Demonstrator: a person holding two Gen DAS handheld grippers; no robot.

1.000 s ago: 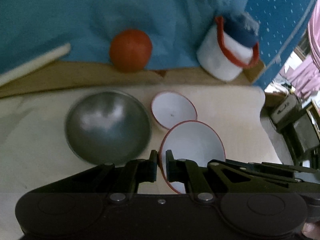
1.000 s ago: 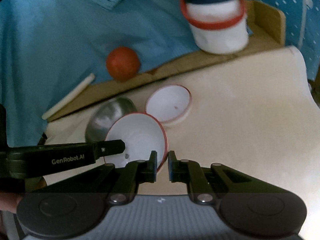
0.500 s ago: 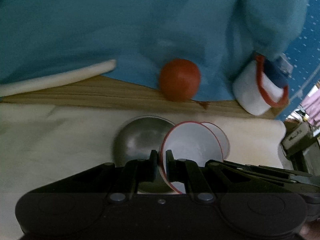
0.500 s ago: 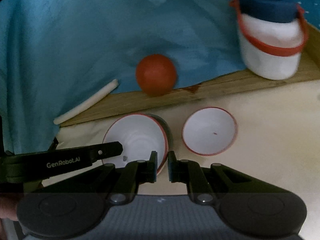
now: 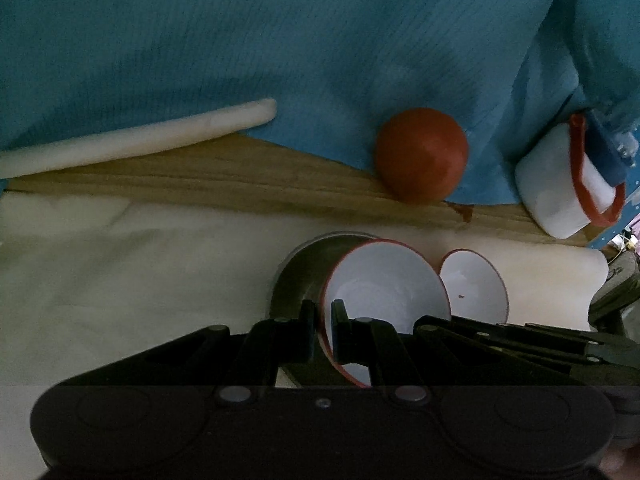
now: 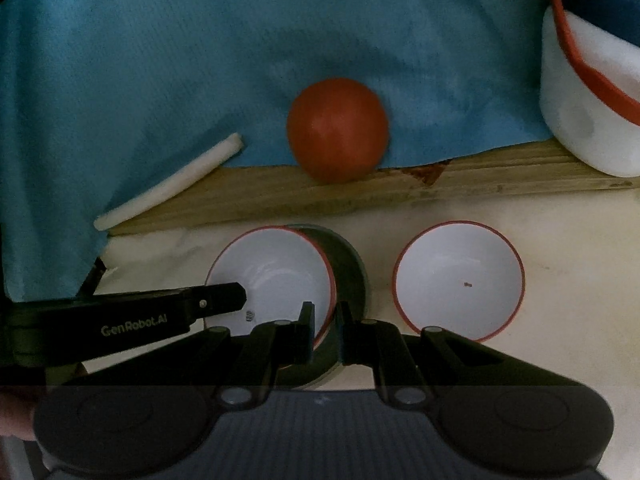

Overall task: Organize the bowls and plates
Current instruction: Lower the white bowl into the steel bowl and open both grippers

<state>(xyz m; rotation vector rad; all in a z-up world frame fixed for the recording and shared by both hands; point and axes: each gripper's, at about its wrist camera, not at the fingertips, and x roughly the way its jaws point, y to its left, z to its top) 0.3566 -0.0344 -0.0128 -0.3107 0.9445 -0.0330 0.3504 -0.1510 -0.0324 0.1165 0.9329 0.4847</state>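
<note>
A white bowl with a red rim point(image 5: 384, 284) point(image 6: 272, 272) is held by both grippers, one on each side of its rim. It hangs tilted over a metal bowl point(image 5: 304, 272) point(image 6: 348, 276) on the cream table. My left gripper point(image 5: 323, 320) is shut on the rim's left side. My right gripper point(image 6: 325, 320) is shut on the rim's right side. A second white bowl with a red rim point(image 5: 474, 288) point(image 6: 459, 280) sits upright on the table to the right, apart from both grippers.
An orange ball point(image 5: 420, 154) point(image 6: 338, 130) rests on a wooden ledge point(image 6: 360, 194) against blue cloth. A white bucket with a red handle point(image 5: 568, 184) point(image 6: 592, 100) stands at the right. A white rod point(image 5: 140, 140) point(image 6: 168, 184) lies at the left.
The held bowl has been carried left, from beside the second white bowl to above the metal bowl. Both grippers have kept their hold on it.
</note>
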